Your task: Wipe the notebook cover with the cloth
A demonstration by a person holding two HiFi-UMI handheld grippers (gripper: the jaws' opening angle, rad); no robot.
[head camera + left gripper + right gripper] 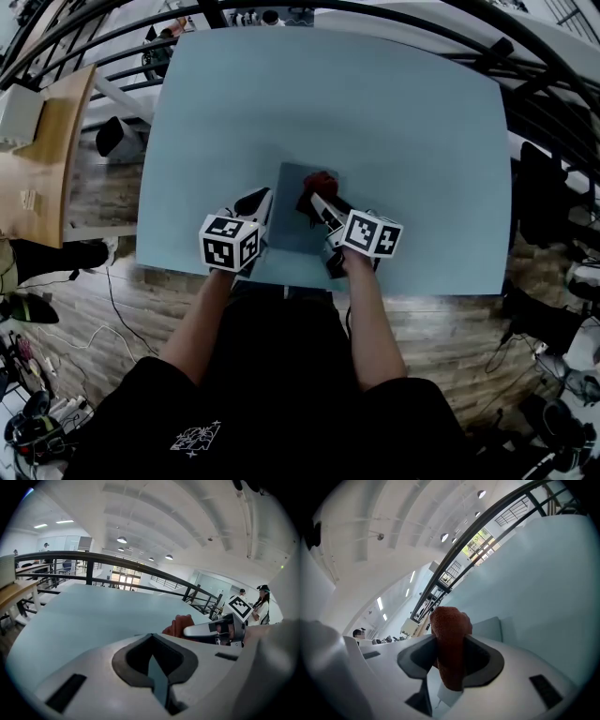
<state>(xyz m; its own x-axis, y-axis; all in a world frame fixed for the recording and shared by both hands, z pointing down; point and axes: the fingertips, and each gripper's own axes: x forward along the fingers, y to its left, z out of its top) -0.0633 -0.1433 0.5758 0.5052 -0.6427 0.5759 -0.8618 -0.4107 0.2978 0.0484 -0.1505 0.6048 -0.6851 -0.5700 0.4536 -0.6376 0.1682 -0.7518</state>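
Note:
A grey-blue notebook (295, 230) lies flat near the front edge of the light blue table (375, 112). My left gripper (255, 202) sits at the notebook's left edge; in the left gripper view (157, 665) its jaws are shut on a thin grey-blue edge of the notebook (158, 681). My right gripper (311, 200) is shut on a dark red cloth (321, 180), which rests over the notebook's far right part. The cloth (449, 639) bulges out past the right gripper's jaws (450, 663), with the notebook (488, 629) behind it. From the left gripper view the cloth (180, 624) and right gripper (211, 629) show to the right.
A wooden desk (47, 159) stands left of the table. Black railings (525, 66) curve round the back. Cables (56, 403) and gear lie on the wood floor. People (261, 603) stand far off to the right.

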